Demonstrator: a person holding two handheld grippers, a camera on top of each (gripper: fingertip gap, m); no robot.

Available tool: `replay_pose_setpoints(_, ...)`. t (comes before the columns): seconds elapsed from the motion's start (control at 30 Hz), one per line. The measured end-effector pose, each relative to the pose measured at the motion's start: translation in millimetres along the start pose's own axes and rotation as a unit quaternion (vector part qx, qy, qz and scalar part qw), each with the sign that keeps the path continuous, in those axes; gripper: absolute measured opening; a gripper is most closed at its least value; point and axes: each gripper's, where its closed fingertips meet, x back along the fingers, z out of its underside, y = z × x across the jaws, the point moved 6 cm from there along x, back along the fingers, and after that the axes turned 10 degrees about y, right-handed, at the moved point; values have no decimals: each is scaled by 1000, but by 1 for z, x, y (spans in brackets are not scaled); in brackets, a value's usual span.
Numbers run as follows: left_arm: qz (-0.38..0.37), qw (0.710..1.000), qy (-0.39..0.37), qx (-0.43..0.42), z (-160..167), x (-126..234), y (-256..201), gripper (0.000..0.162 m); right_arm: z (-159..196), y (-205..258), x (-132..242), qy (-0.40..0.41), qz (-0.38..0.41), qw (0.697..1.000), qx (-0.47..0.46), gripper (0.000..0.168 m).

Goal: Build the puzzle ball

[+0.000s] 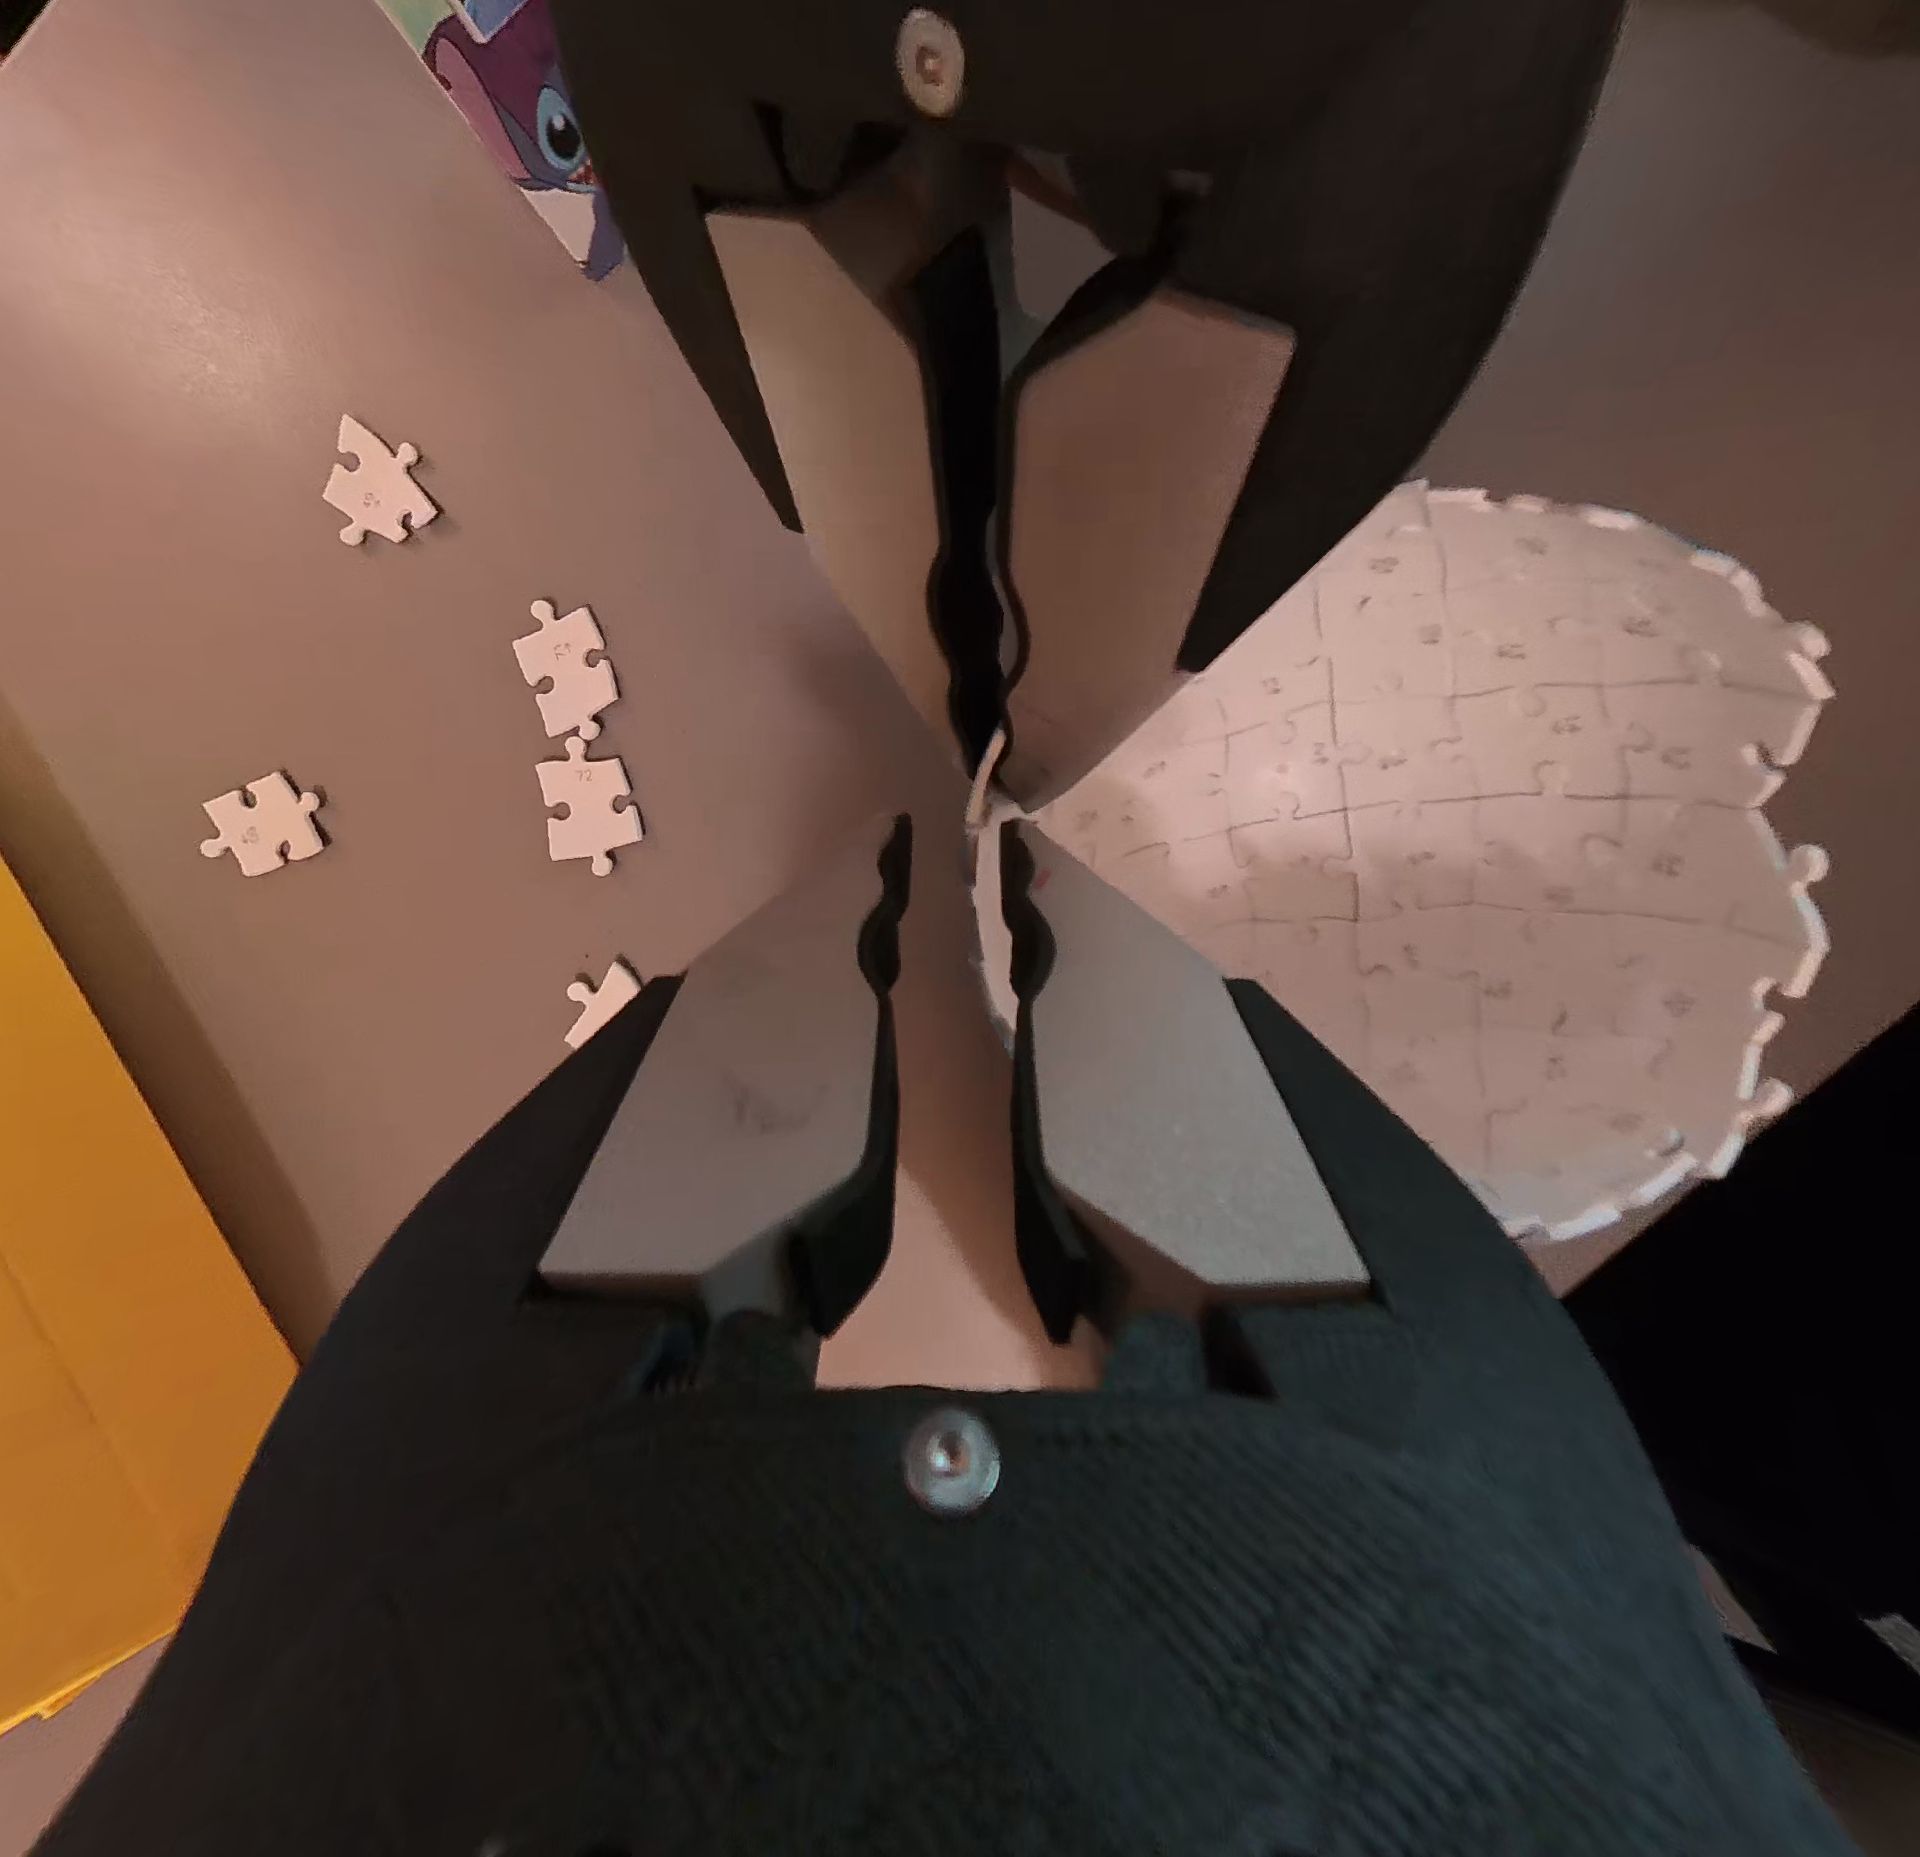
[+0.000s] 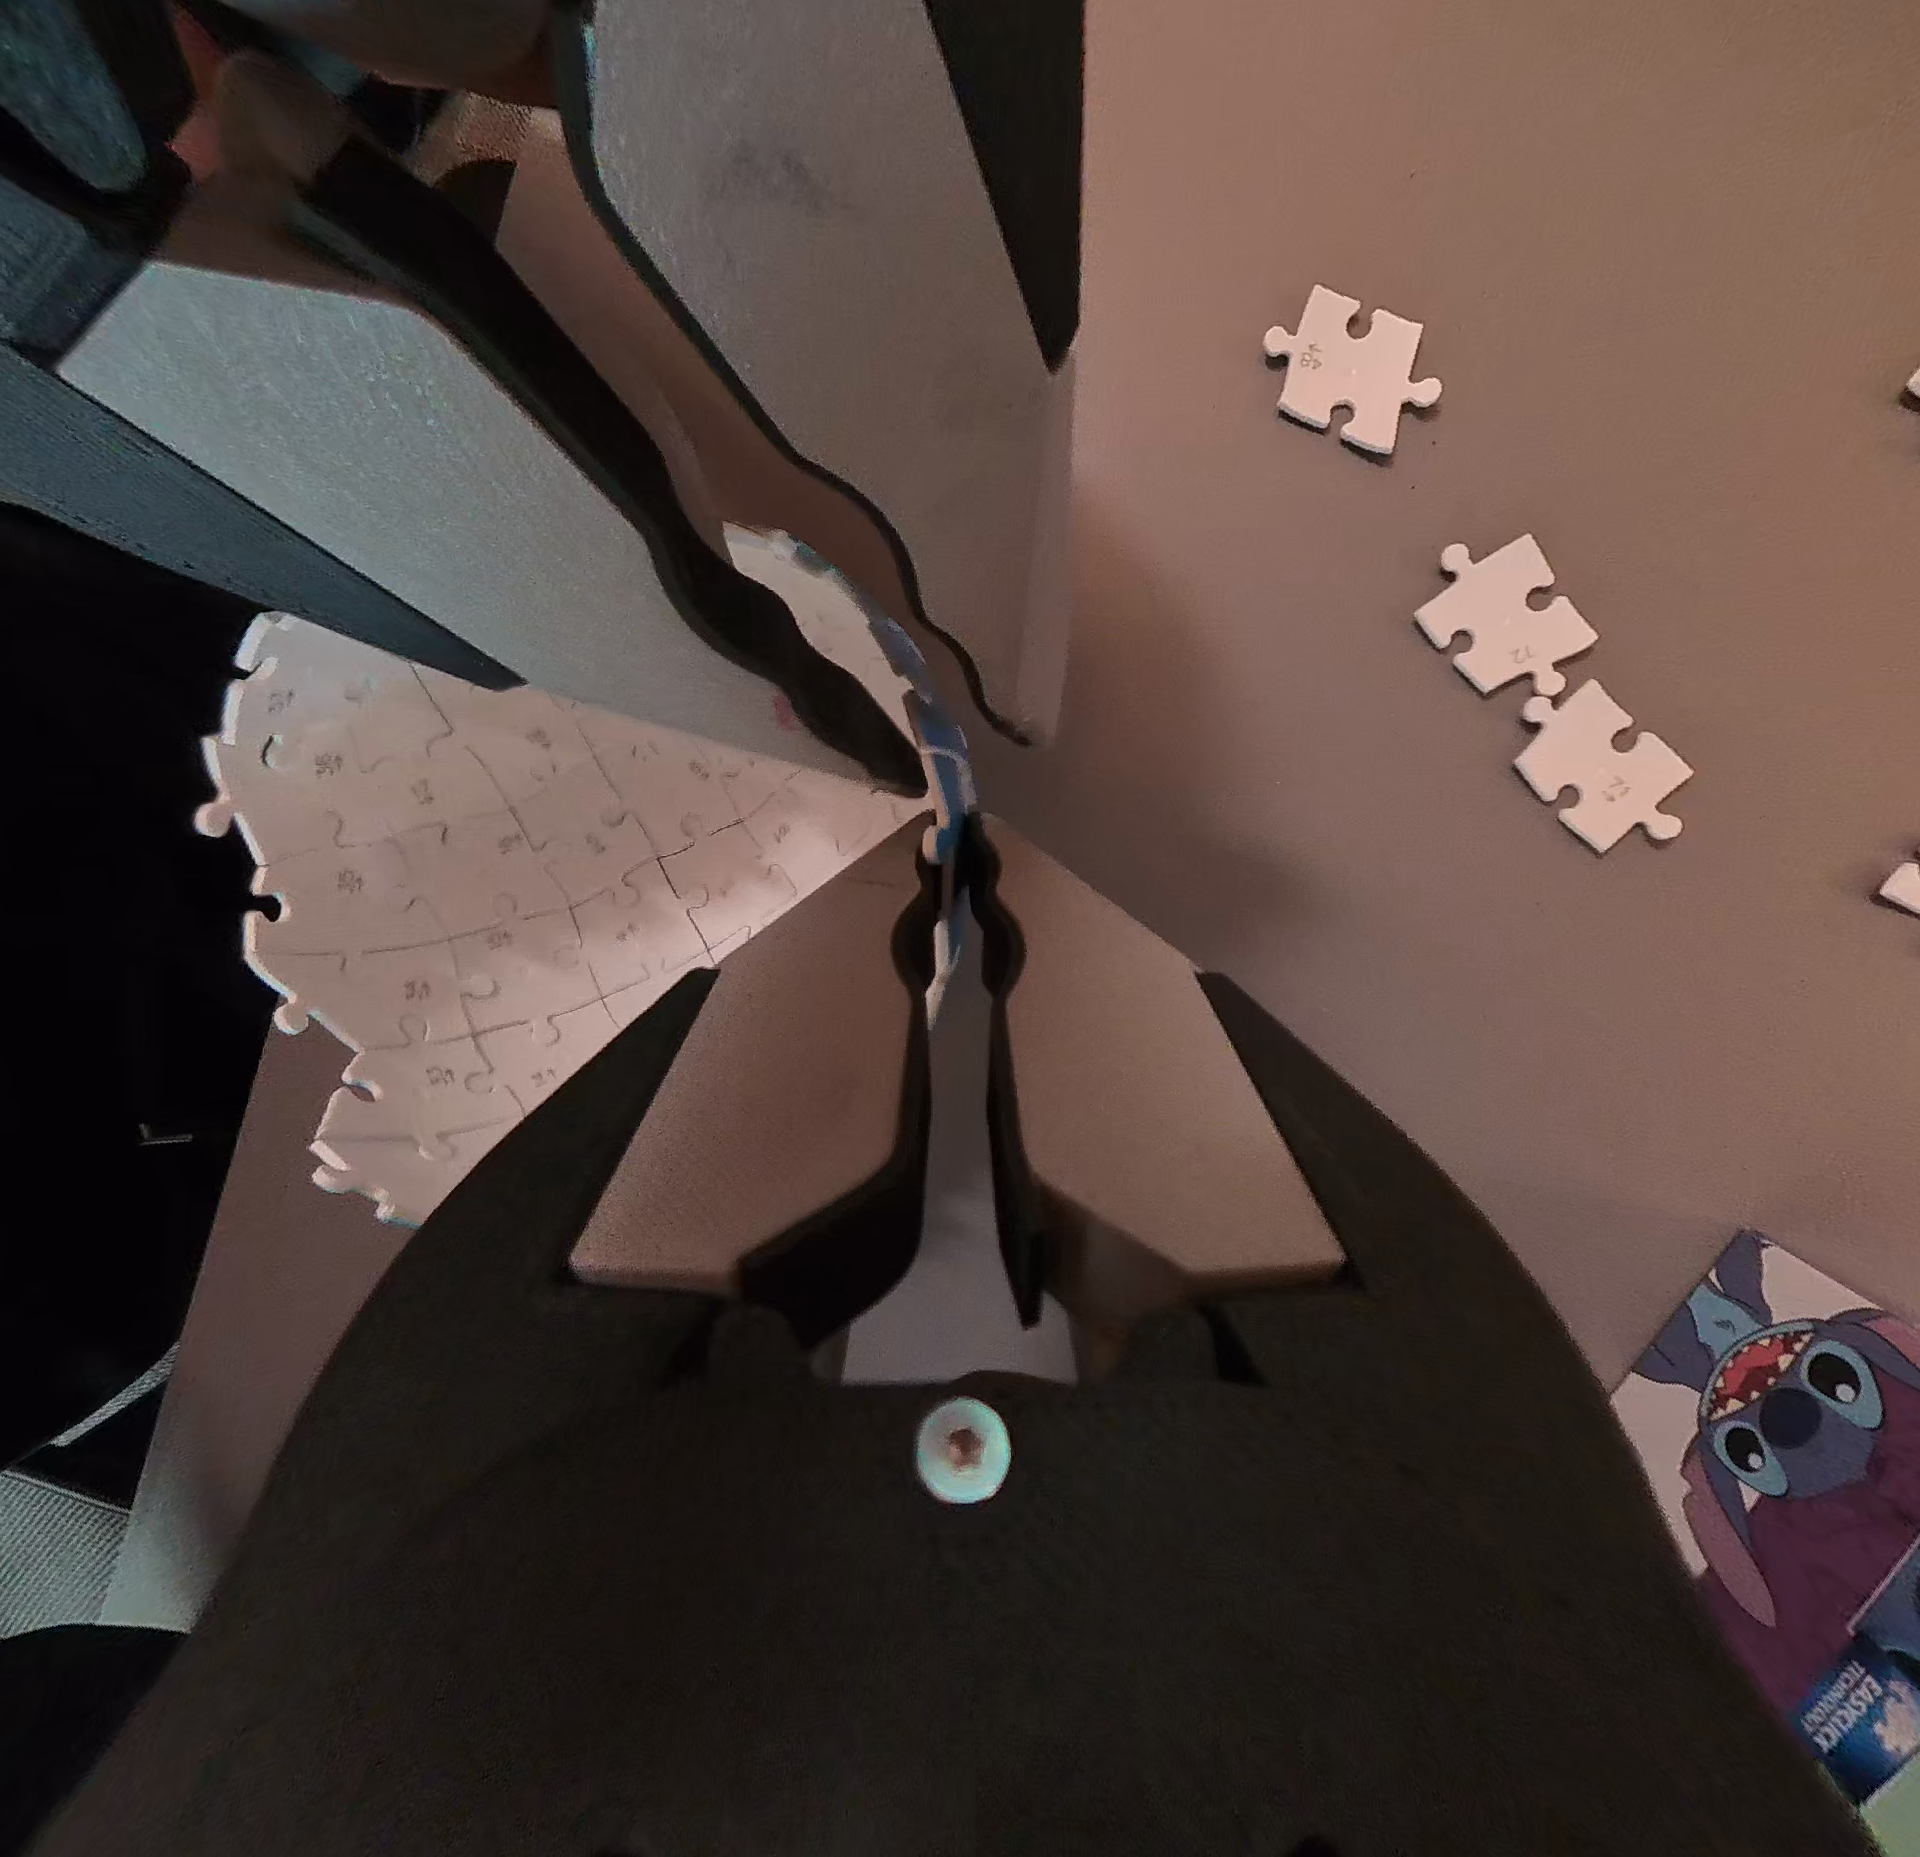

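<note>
A white half-built puzzle ball shell [image 1: 1455, 851] is held on its side above the grey table [image 1: 208, 280], its hollow inside facing the camera; it also shows in the right wrist view [image 2: 447, 872]. My left gripper [image 1: 956, 836] is shut on the shell's rim, one finger inside and one outside. My right gripper [image 2: 956, 841] is shut on a white puzzle piece with a blue face [image 2: 948, 924] right at that rim, tip to tip with the left gripper. I cannot tell whether this piece is locked into the shell.
Several loose white pieces lie face down on the table, such as three in the left wrist view [image 1: 379, 482] [image 1: 566, 664] [image 1: 260, 820] and two in the right wrist view [image 2: 1351, 368] [image 2: 1507, 612]. A cartoon picture card [image 2: 1808, 1495] lies by the table edge. A yellow surface [image 1: 83, 1236] lies beyond the table. Only a small space, under 4 cm, lies between the two pairs of fingers.
</note>
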Motion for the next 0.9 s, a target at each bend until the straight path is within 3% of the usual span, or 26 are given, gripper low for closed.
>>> replay_pose_setpoints(0.73,-22,999,15,-41,-7,-3,-11,3,3,3,0,14,23,999,37,0)
replay_pose_setpoints(0.9,-21,999,14,-40,-7,-3,-12,2,7,1,10,8,33,999,34,14)
